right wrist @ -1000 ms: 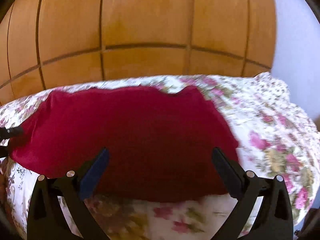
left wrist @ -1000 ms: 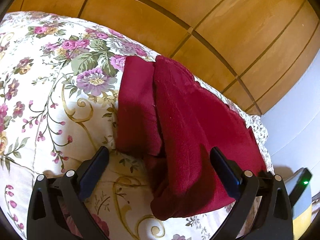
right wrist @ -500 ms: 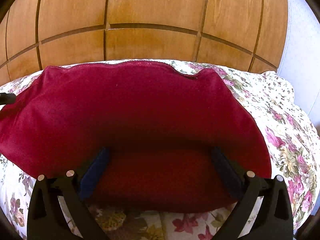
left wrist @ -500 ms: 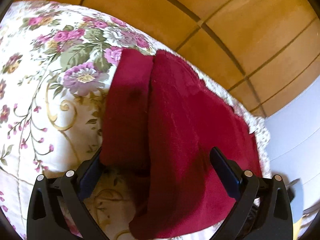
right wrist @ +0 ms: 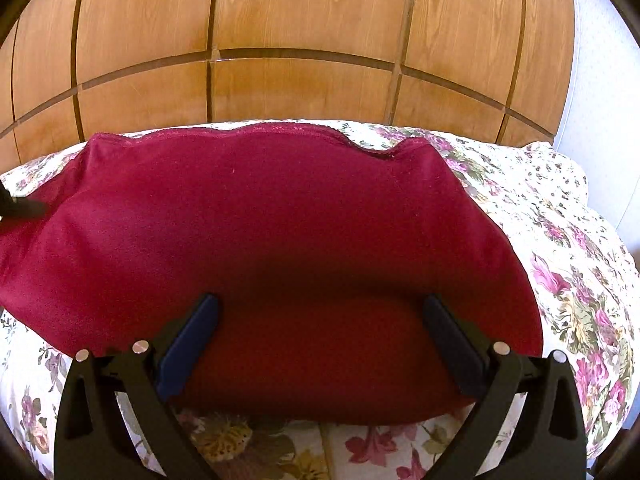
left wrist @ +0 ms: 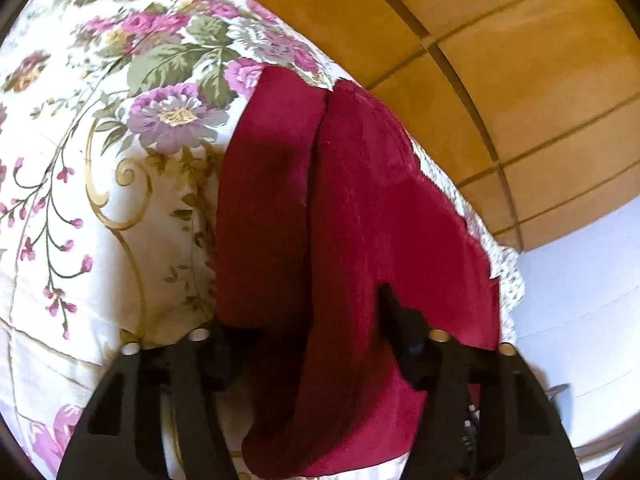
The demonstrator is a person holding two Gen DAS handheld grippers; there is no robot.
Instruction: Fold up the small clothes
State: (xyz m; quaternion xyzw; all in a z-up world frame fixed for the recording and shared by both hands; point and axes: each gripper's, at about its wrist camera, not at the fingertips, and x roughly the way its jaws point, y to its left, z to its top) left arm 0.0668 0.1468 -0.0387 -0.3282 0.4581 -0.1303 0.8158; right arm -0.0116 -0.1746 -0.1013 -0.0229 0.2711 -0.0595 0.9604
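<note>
While the left gripper [left wrist: 304, 320] points down at the bed, its jaws are closing, and the near end of the dark red garment [left wrist: 360, 220] lies between them. In the left wrist view the cloth has two layers: a narrower strip on the left side and a wider panel on the right, which overlaps it along a long seam. The left finger sits at the lower edge of the strip, and the right finger presses into the wider panel, where the fabric bends around its tip. I cannot tell if both pads already grip the cloth firmly. The garment rests on a floral bedspread [left wrist: 100, 180] with pink and purple flowers, and behind the bed stands a wooden panelled wall [left wrist: 500, 60]. A pale wall is at the right.

In the right wrist view the right gripper [right wrist: 320, 332] hovers low over the near edge of the same garment [right wrist: 280, 220], which is spread wide across the bedspread [right wrist: 580, 280]. Its two fingers stand far apart, one on each side of the near hem, and the cloth lies between them without being pinched. The far edge of the garment has a wavy trimmed border near the wooden wall [right wrist: 300, 20]. At the far left edge a dark fingertip of the left gripper [right wrist: 20, 208] touches the corner of the cloth.
</note>
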